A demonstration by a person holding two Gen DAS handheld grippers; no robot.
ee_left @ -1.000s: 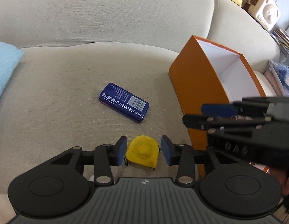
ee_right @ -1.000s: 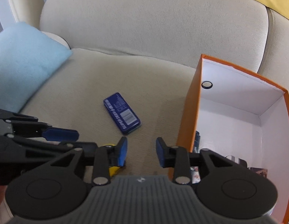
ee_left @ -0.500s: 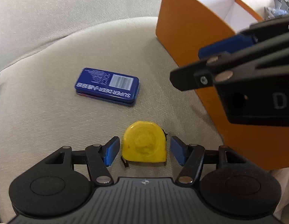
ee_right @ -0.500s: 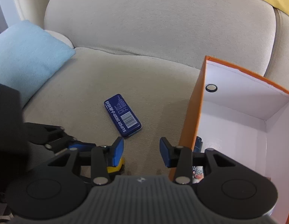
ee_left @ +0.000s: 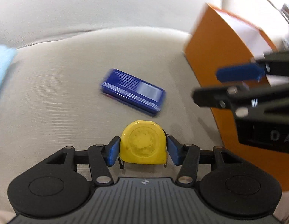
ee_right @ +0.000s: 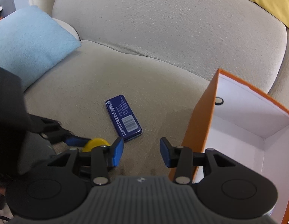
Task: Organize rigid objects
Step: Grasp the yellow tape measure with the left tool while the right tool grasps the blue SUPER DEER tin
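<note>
A yellow tape measure (ee_left: 144, 143) lies flat on the beige sofa seat between the blue pads of my left gripper (ee_left: 143, 146). The jaws are closing and both pads touch its sides. From the right wrist view only its yellow rim (ee_right: 96, 143) shows, beside a left finger (ee_right: 77, 141). A blue tin (ee_left: 133, 93) marked "SUPER DEER" (ee_right: 123, 118) lies farther back on the seat. My right gripper (ee_right: 141, 148) hovers open above bare cushion, nothing between its pads; in the left wrist view it (ee_left: 219, 85) hangs before the orange box (ee_left: 215, 56).
The orange box (ee_right: 200, 123) with white inside stands open-topped on the right of the seat. A light blue cushion (ee_right: 28, 43) sits at the left and a yellow cloth (ee_right: 265, 0) at the back right. The sofa backrest (ee_right: 172, 28) rises behind.
The left gripper opened wider, sank around the tape measure and then narrowed until its pads met the sides. The right gripper opened a little and rolled slightly.
</note>
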